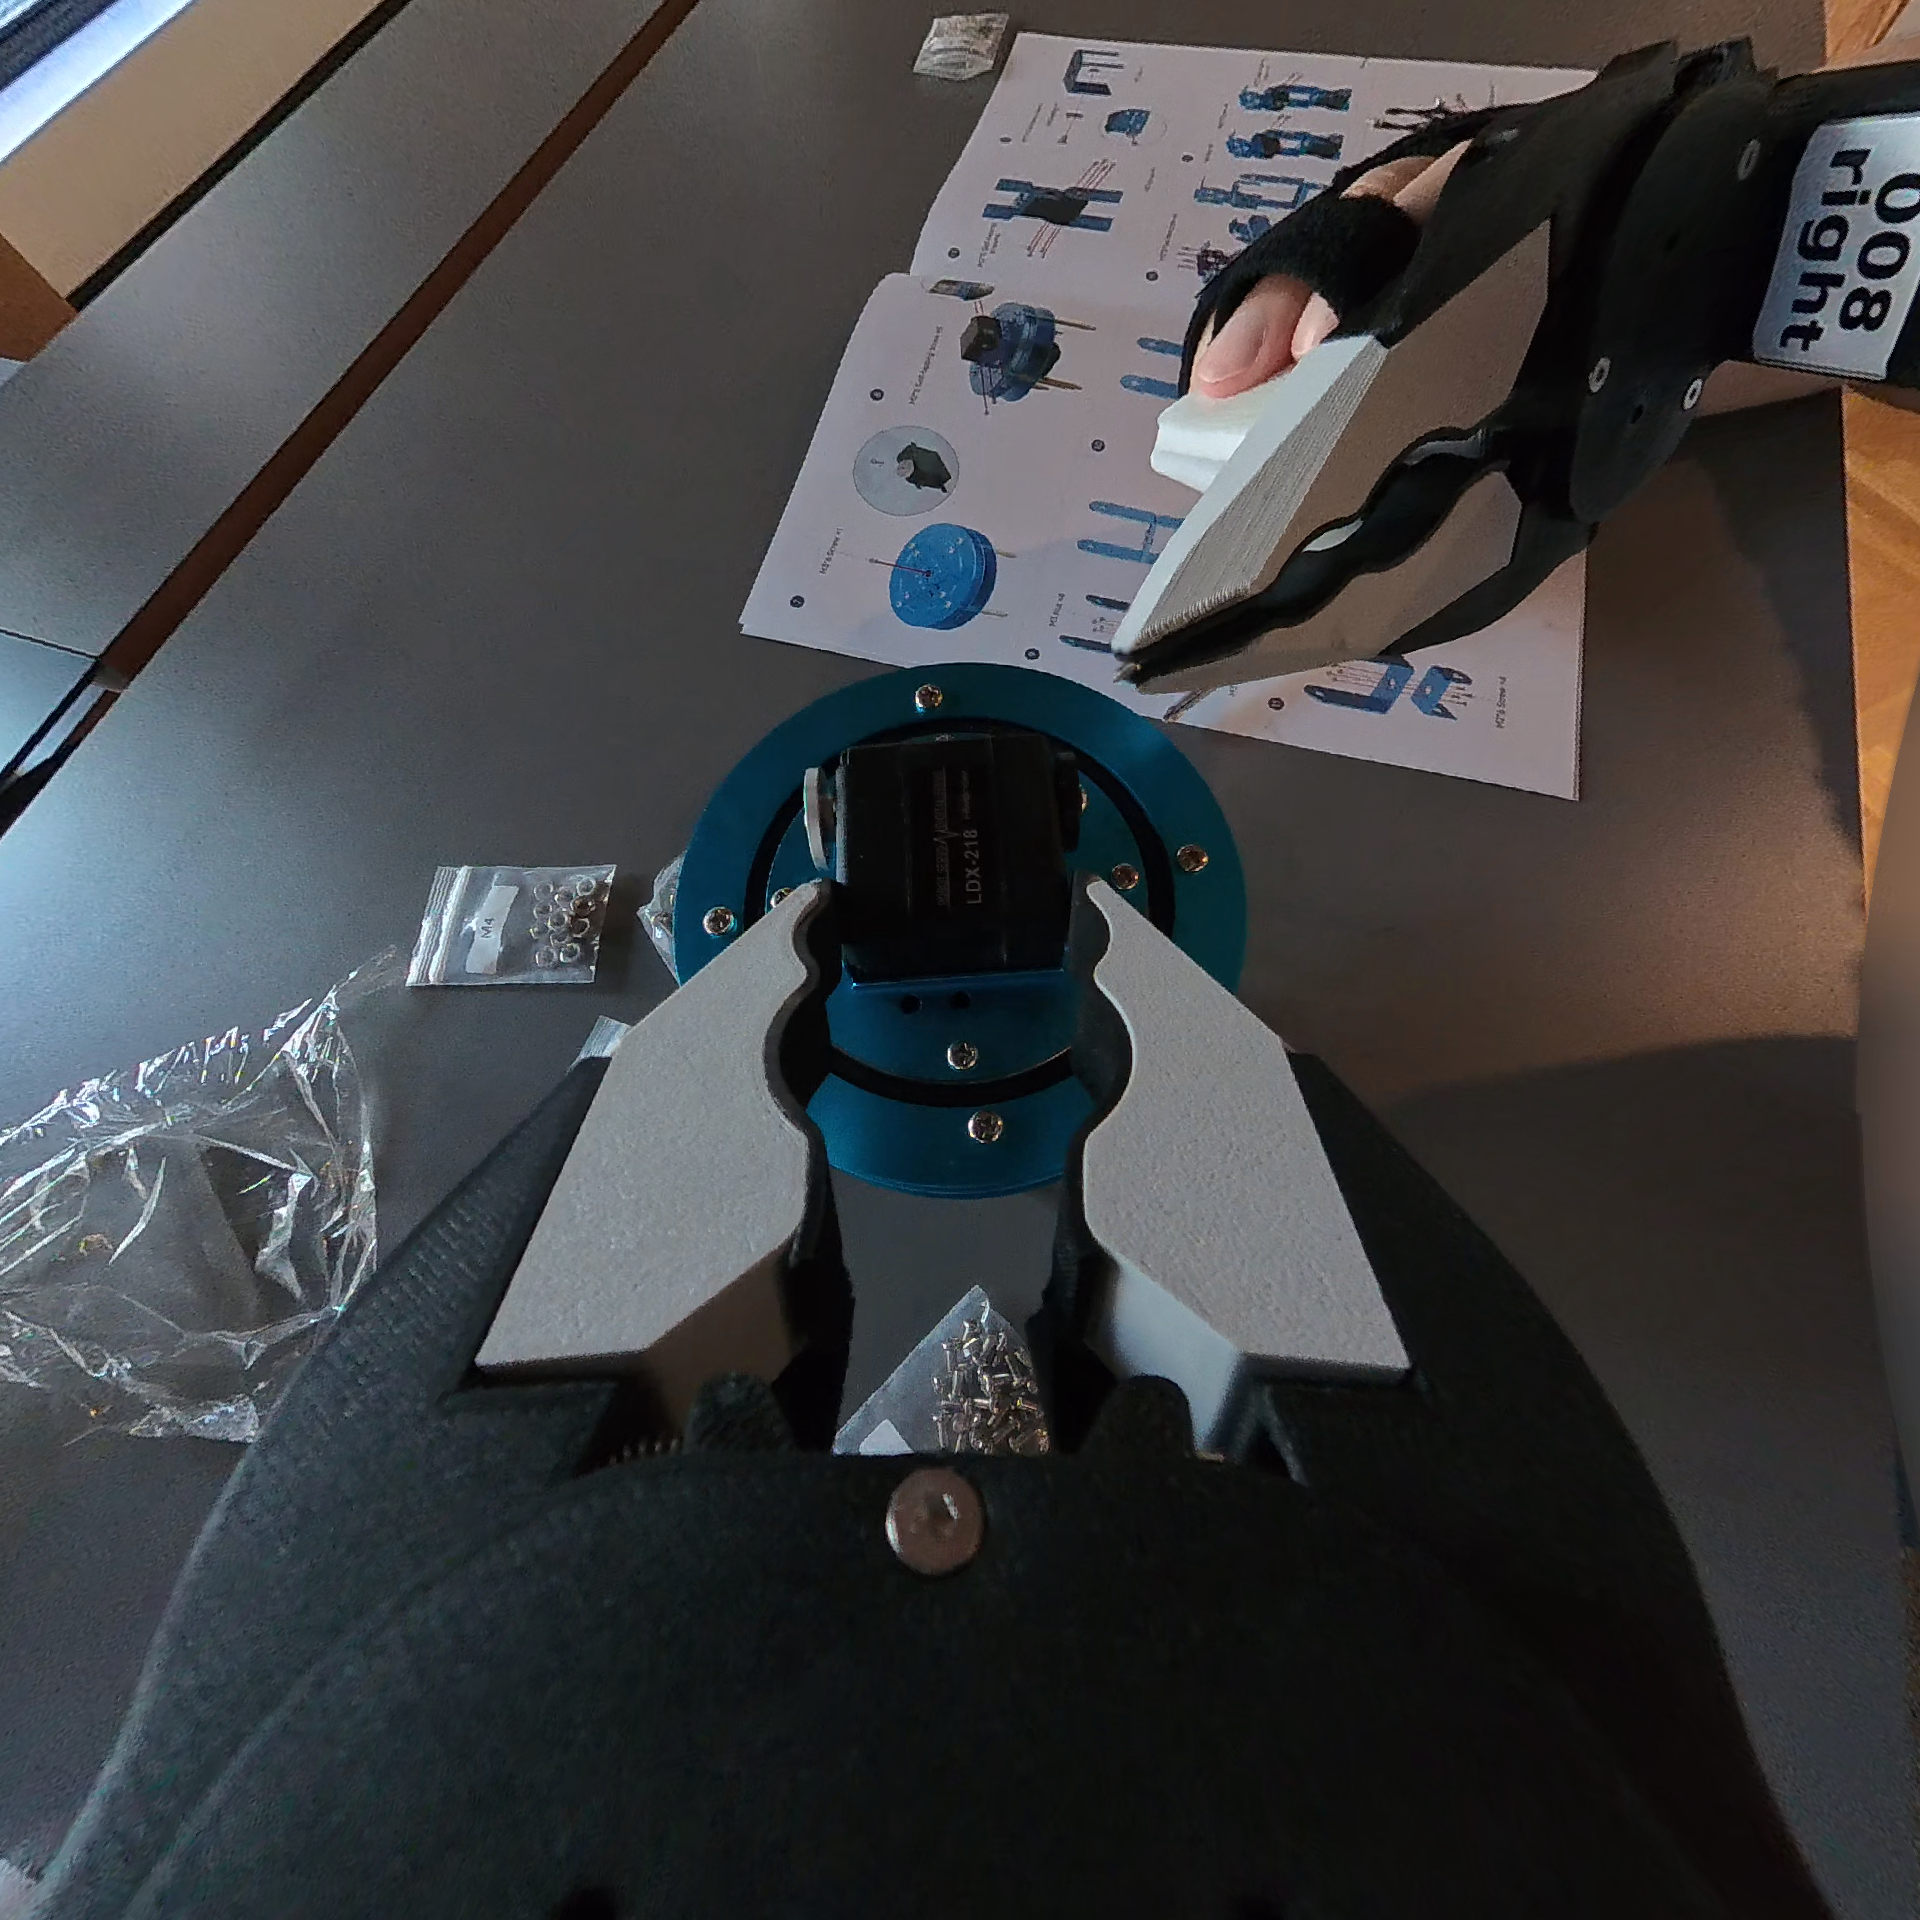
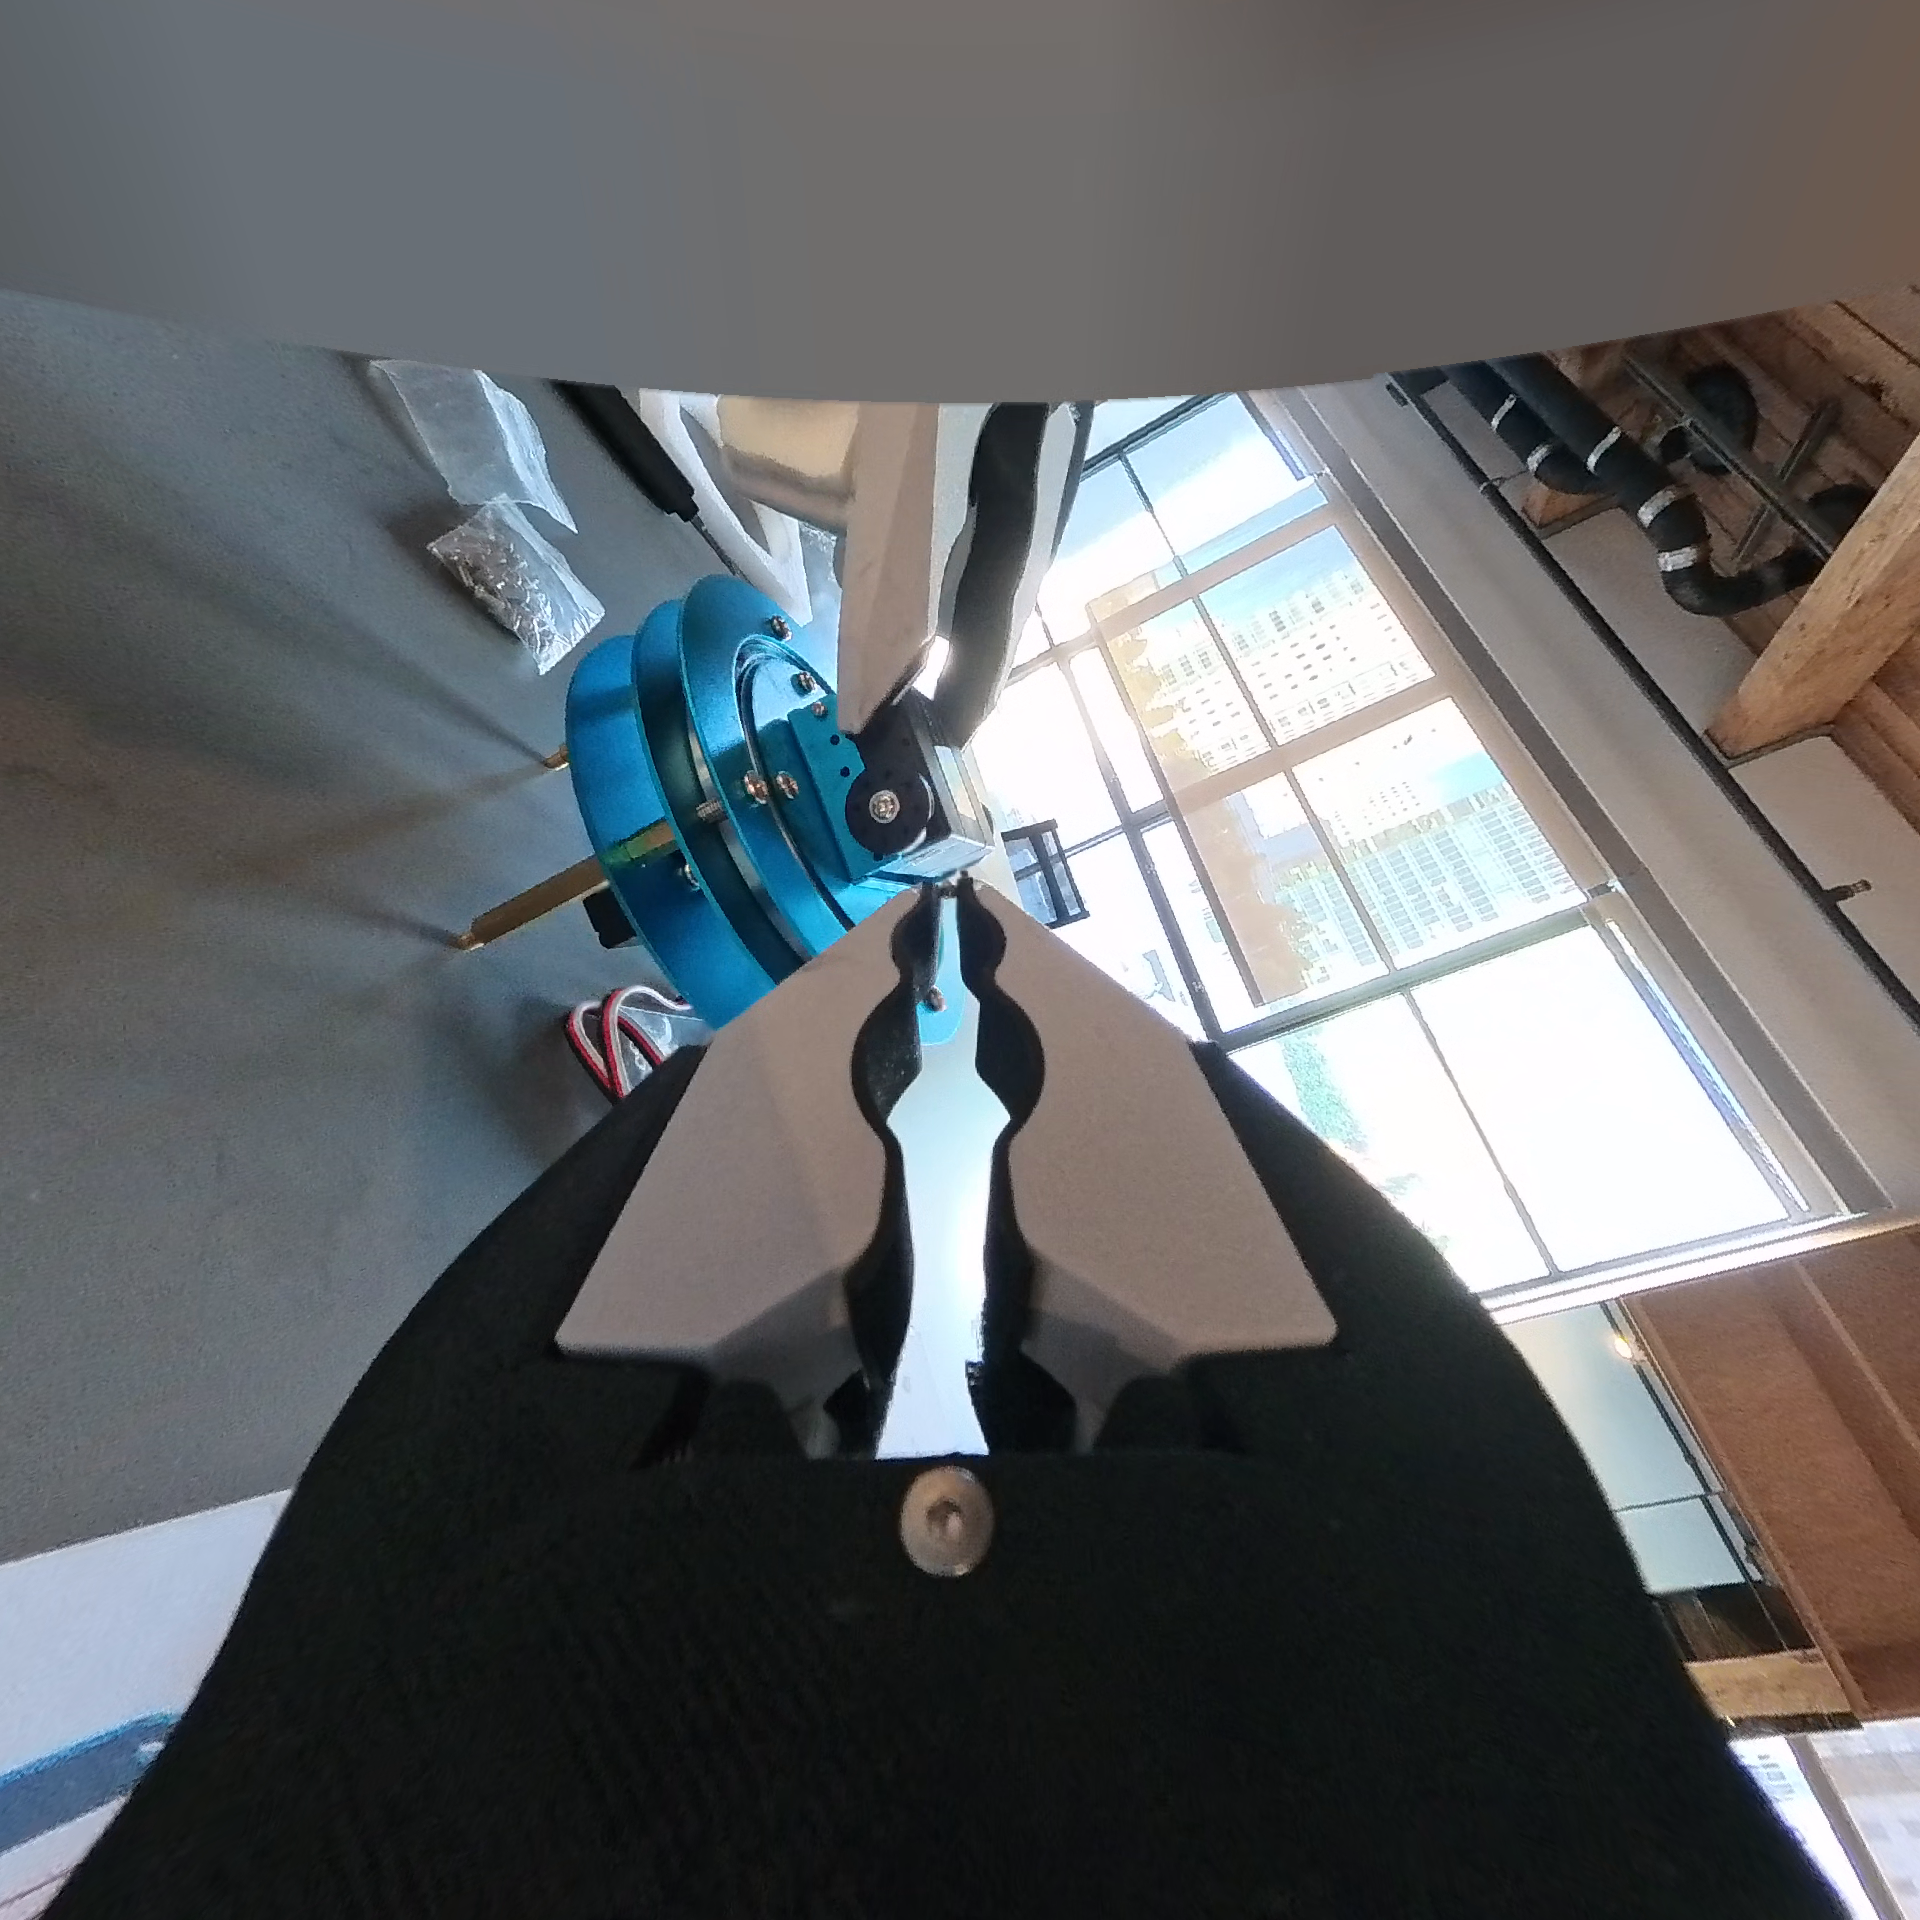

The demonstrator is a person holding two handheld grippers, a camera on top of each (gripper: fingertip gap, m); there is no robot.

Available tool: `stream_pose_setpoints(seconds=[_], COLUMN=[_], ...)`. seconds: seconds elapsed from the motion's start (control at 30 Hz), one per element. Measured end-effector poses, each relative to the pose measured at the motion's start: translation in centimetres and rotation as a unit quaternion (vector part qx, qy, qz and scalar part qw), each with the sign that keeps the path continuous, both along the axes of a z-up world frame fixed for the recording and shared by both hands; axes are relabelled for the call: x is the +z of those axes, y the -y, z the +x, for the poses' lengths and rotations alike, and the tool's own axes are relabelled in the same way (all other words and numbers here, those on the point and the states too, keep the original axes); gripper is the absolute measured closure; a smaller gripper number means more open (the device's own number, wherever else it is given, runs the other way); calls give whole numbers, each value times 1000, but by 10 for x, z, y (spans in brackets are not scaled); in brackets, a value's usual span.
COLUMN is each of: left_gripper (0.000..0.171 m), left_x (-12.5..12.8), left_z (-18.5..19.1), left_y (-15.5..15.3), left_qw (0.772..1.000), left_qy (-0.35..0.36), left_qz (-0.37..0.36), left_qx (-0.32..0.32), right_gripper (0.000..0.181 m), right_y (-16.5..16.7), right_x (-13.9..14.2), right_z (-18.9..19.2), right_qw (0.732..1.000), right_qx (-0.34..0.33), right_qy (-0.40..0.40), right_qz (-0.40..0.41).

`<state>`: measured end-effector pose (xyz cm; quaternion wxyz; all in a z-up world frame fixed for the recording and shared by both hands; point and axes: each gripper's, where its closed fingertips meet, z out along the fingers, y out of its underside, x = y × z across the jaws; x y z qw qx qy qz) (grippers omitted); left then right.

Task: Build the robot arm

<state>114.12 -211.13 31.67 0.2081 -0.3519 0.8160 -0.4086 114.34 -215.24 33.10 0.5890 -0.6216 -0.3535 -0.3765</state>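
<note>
A round blue metal base (image 1: pixel 1174 831) stands on the grey table (image 1: pixel 416 623) with a black servo (image 1: pixel 956 862) fixed in a blue bracket on top. My left gripper (image 1: pixel 951 899) is shut on the servo, one grey finger on each side. It also shows in the right wrist view (image 2: pixel 904 707), gripping the servo (image 2: pixel 914 790) from above. My right gripper (image 1: pixel 1127 670) hovers just beyond the base, tips pinched on what looks like a small screw. In the right wrist view its tips (image 2: pixel 943 888) sit right next to the servo's end, above the base (image 2: pixel 623 748).
A printed instruction sheet (image 1: pixel 1039 312) lies beyond the base. A small bag of nuts (image 1: pixel 520 920), crumpled clear plastic (image 1: pixel 177 1195) and a bag of screws (image 1: pixel 987 1382) lie near my left gripper. Brass standoffs (image 2: pixel 530 914) and servo wires (image 2: pixel 623 1039) stick out under the base. The tips of one gripper are about 5 centimetres away from the tips of the other.
</note>
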Motion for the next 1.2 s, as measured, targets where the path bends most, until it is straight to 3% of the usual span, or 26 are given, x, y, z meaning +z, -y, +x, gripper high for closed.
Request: stream_pose_setpoints(seconds=[0.33, 0.77, 0.97, 1.2], left_gripper=[130, 129, 130, 133], left_x=[0, 1, 17, 12], left_z=[1, 0, -4, 0], left_y=[1, 2, 2, 0], left_qw=[1000, 1000, 997, 999], left_qy=[0, 20, 3, 17], left_qz=[-4, 11, -71, -48], left_qx=[1, 3, 0, 3], right_gripper=[180, 180, 180, 180], right_y=[-2, -3, -3, -4], right_x=[-5, -3, -3, -2], right_z=[-21, -15, -17, -11], right_qw=[999, 1000, 1000, 999], right_qx=[21, 21, 25, 21], right_qy=[22, -12, -12, -30], right_qz=[-10, -9, -9, -7])
